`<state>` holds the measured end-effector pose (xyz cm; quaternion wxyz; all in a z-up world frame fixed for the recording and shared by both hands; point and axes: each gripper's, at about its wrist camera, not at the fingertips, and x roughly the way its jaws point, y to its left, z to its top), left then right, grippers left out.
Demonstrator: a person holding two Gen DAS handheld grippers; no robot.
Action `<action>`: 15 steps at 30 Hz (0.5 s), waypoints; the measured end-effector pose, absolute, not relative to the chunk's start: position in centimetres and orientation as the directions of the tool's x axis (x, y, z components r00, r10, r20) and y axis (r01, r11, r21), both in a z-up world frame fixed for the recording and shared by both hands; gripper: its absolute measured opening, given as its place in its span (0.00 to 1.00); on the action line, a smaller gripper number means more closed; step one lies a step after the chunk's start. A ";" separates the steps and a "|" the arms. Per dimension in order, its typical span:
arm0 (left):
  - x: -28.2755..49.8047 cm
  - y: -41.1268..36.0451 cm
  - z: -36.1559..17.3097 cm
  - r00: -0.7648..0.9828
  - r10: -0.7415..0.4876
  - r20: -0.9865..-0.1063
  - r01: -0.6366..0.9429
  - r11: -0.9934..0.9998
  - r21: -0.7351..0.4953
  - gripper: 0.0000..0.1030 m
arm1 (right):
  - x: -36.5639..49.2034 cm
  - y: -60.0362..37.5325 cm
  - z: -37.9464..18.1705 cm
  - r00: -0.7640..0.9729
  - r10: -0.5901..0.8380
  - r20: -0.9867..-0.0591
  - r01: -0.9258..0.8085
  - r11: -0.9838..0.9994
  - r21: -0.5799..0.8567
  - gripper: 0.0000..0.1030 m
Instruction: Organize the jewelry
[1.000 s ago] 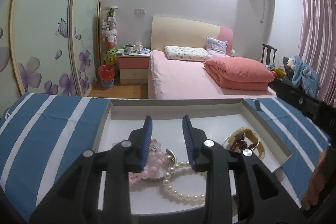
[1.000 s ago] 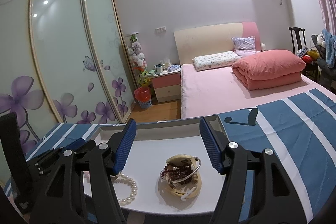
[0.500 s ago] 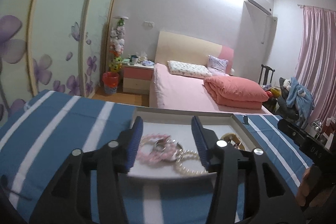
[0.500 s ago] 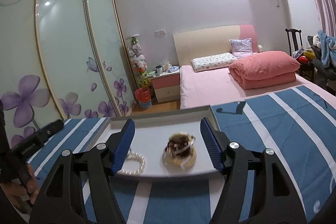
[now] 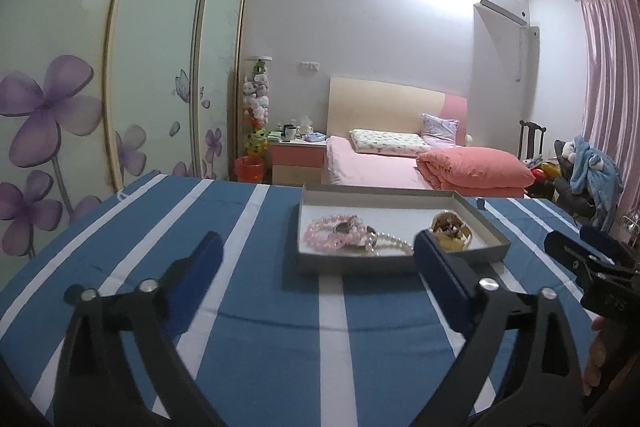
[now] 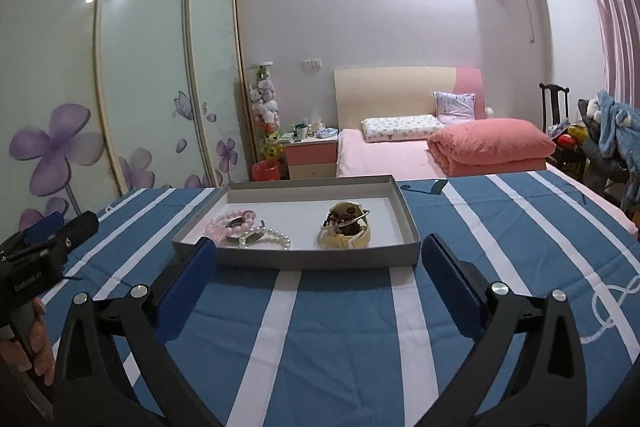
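A shallow grey tray point(image 5: 360, 263) point(image 6: 296, 259) sits on the blue-and-white striped cloth. In it lie a pink bead bracelet point(image 5: 326, 233) point(image 6: 224, 223), a white pearl bracelet point(image 5: 394, 245) point(image 6: 272, 237) and a gold-brown bangle pile point(image 5: 452, 229) point(image 6: 346, 227). My left gripper point(image 5: 316, 267) is wide open and empty, held back from the tray's near edge. My right gripper point(image 6: 320, 271) is wide open and empty, just short of the tray's near wall. Each gripper shows at the edge of the other's view.
The striped cloth point(image 6: 500, 227) spreads wide around the tray. Beyond it are a pink bed point(image 6: 400, 155), a nightstand point(image 6: 310, 155), sliding wardrobe doors point(image 6: 140, 67) on the left and a chair with toys point(image 6: 600, 139) on the right.
Both grippers have pulled back from over the tray and opened wider. The jewelry stays in the tray.
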<state>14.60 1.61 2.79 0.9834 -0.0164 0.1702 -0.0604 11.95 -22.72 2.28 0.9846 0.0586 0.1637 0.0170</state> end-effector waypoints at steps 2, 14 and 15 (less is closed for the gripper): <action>13.6 1.3 2.6 0.938 -0.110 -0.330 0.104 0.994 -0.038 0.96 | 11.3 -22.7 2.0 0.946 0.052 -0.320 -0.014 0.993 0.119 0.98; 9.8 1.1 0.3 0.944 -0.061 -0.325 0.059 0.998 -0.016 0.96 | 7.5 -22.2 0.7 0.964 -0.012 -0.264 0.035 0.996 0.083 0.98; 9.5 1.2 0.3 0.947 -0.060 -0.315 0.060 0.998 -0.012 0.96 | 7.1 -22.2 0.7 0.968 -0.018 -0.251 0.039 0.996 0.079 0.98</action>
